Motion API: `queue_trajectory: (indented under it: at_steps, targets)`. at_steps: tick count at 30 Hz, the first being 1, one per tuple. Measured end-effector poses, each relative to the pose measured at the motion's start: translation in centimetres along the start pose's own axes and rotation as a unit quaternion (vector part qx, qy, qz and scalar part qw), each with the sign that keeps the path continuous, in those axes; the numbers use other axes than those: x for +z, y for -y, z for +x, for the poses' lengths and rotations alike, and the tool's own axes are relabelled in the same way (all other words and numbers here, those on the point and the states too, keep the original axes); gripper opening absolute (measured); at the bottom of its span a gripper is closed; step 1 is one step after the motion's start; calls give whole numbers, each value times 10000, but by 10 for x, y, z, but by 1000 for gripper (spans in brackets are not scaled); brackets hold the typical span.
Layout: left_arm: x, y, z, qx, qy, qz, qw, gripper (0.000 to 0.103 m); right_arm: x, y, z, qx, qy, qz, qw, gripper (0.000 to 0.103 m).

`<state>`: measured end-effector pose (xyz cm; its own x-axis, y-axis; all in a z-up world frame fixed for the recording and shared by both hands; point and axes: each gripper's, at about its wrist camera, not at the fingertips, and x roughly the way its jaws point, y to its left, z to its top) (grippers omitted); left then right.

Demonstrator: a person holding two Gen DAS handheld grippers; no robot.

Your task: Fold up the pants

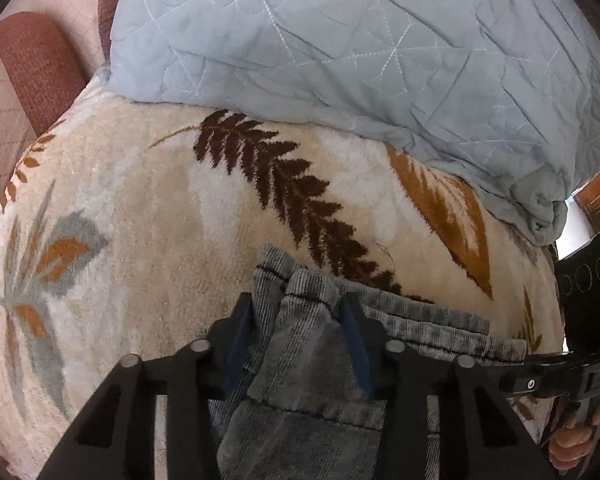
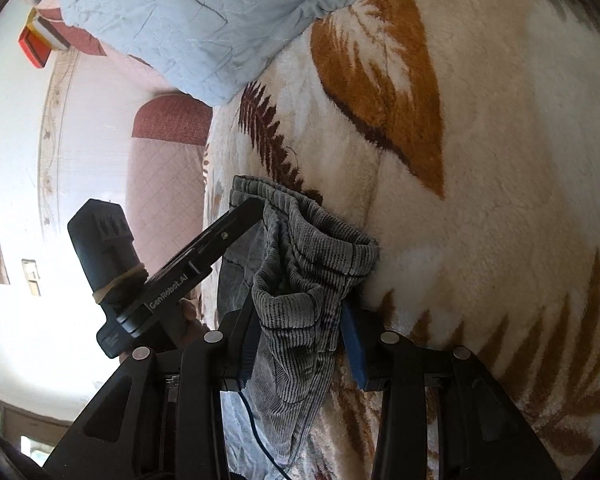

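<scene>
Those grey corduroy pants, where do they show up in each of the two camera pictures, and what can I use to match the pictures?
Left wrist view: the grey pants sit bottom centre, bunched between the left tool.
Right wrist view: the pants hang at centre, between the right tool.
Shared landmark: the dark brown fern leaf on the cream blanket, just beyond the pants.

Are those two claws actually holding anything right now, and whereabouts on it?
Both hold the grey corduroy pants. The right gripper pinches a bunched hem edge; the left gripper is clamped on hemmed folds farther along the same end.
</scene>
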<state>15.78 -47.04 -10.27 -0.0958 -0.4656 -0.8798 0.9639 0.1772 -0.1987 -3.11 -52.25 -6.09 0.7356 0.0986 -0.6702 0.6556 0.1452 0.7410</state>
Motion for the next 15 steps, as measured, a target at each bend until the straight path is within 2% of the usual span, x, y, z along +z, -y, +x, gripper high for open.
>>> queue_trajectory:
  at_steps: [1,3,5,9,15]
  targets:
    - [-2,1,-1,-5,46,32,10000,36,0,-1,0,-12,4,-32,10000,35]
    - [-4,2,-4,47,128,80,9999,31,0,-1,-1,-82,12,-66,9999,25]
    - [-5,0,-9,33,227,-3,9997,23,0,1,-2,-102,19,-29,9999,21]
    - [-10,0,-29,9,431,-66,9990,21,-1,-4,-5,-66,76,-158,9998,18]
    - [-18,-6,-79,-101,927,-290,9952,21,-10,-23,-16,68,265,-513,9983,18]
